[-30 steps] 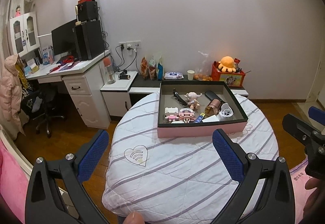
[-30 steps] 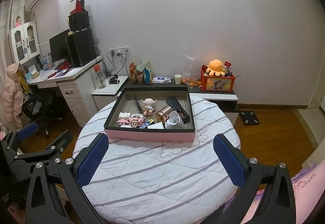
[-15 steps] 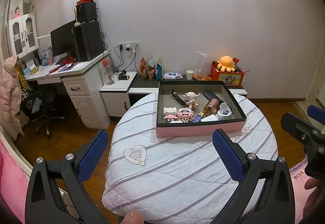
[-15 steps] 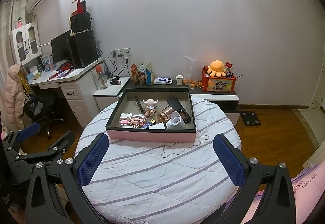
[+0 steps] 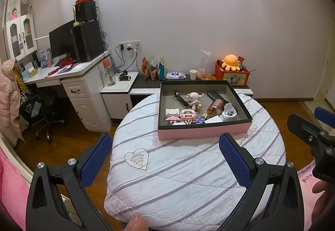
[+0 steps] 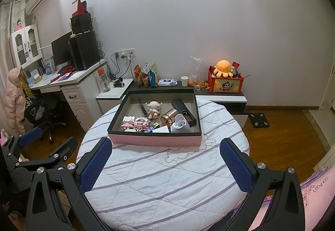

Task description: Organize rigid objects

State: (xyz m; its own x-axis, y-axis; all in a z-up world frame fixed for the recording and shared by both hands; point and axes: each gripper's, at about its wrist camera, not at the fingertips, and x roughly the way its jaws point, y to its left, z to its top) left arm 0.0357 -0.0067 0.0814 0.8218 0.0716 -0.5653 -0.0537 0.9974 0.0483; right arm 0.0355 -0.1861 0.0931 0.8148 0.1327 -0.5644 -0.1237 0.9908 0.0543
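Note:
A pink box with a black rim (image 5: 201, 131) (image 6: 155, 140) stands at the far side of a round table under a striped white quilt (image 5: 188, 168) (image 6: 167, 172). In it lie a small doll (image 5: 194, 100) (image 6: 154, 108), pink block models (image 5: 181, 115) (image 6: 137, 123), a copper cylinder (image 5: 214, 107) (image 6: 167, 119), a white cup-like part (image 5: 229, 112) (image 6: 180, 124), a black clip (image 5: 180, 99) and a black case (image 6: 183, 108). My left gripper (image 5: 165, 157) and right gripper (image 6: 165, 163) are open and empty, held back over the table's near edge.
A white desk (image 5: 69, 76) with a monitor and computer tower stands left, an office chair (image 5: 45, 109) below it. A low cabinet (image 6: 219, 94) behind the table holds snack bags, a paper cup and a red box with an orange plush (image 6: 224, 68). Wooden floor lies around.
Both views have drifted slightly; the box sits marginally higher and farther in frame. Both grippers stay open and empty.

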